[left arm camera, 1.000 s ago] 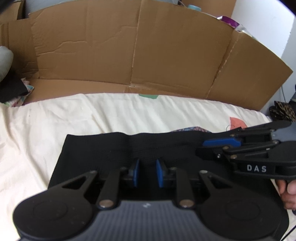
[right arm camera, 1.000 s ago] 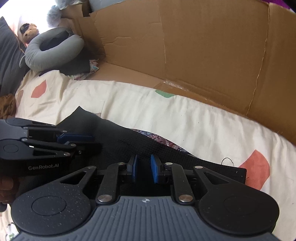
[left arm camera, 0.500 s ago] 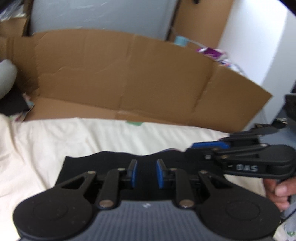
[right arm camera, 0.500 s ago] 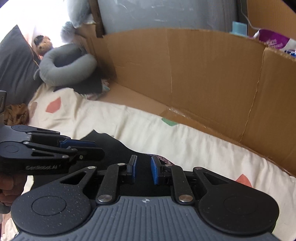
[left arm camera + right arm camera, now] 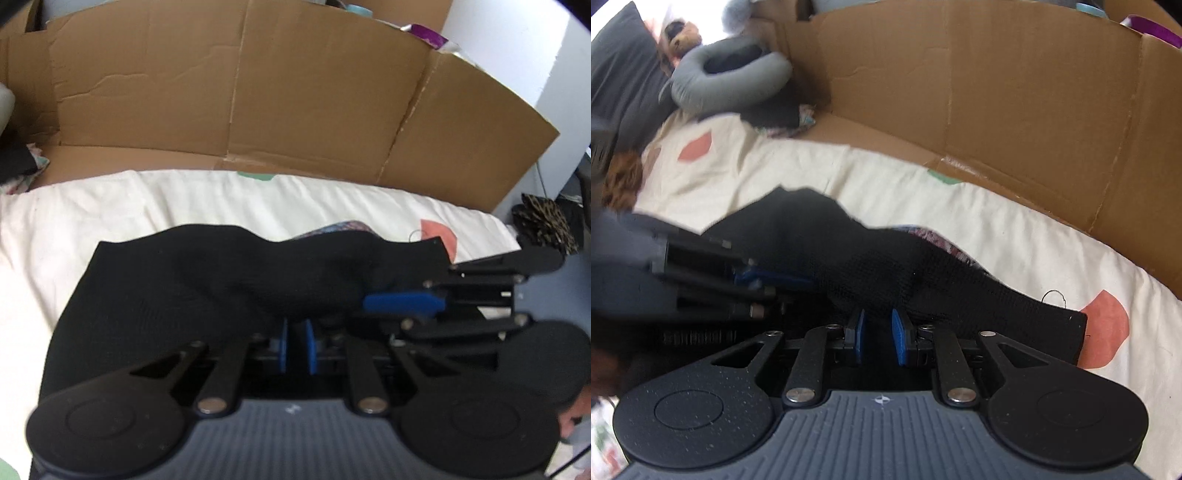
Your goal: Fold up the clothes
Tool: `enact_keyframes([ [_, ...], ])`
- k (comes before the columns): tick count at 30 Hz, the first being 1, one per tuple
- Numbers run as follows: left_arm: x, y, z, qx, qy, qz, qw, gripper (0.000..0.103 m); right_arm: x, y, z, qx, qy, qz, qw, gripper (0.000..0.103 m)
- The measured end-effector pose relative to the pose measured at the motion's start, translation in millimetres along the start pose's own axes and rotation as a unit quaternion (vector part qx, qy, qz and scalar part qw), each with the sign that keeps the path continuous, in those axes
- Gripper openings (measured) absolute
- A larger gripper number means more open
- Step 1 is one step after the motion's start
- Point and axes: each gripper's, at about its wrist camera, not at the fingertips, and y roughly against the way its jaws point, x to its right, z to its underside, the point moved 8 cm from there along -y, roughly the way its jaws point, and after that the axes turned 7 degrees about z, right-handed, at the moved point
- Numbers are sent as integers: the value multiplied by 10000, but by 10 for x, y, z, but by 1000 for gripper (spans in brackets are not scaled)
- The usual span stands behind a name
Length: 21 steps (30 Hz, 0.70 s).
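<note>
The black cloth [image 5: 207, 288] runs under the left tool [image 5: 295, 345], whose jaws are closing, so its near edge is hidden. A patterned fabric [image 5: 340, 227] shows only as a sliver behind it. In the right view the left tool [image 5: 750, 284] is blurred. The hand [image 5: 574, 415] is cut off at the frame's edge.

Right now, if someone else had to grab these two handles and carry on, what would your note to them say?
Left gripper: jaws closing on the near edge of the black garment.
Right gripper: pinching the same edge, fabric bunched between its pads.
The garment lies on the cream sheet in front of the cardboard wall, with patterned cloth peeking out beneath.
Done: near edge gathered.
Left: carry it over to complete the fold, then flatten.
</note>
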Motion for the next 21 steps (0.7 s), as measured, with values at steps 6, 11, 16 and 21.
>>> enact_keyframes([
  [6, 61, 392, -13, 406, -38, -74, 9991, 14, 66, 181, -109, -13, -253, 17, 9997, 26],
  [11, -40, 736, 71, 602, 157, -80, 9980, 21, 13, 442, -133, 190, -289, -157, 9993, 52],
  [16, -88, 790, 155, 595, 212, -168, 9979, 26, -139, 509, -64, 237, -96, -127, 9996, 52],
  [21, -60, 635, 234, 485, 65, -205, 9986, 35, -282, 427, -18, 190, 68, -110, 9997, 52],
])
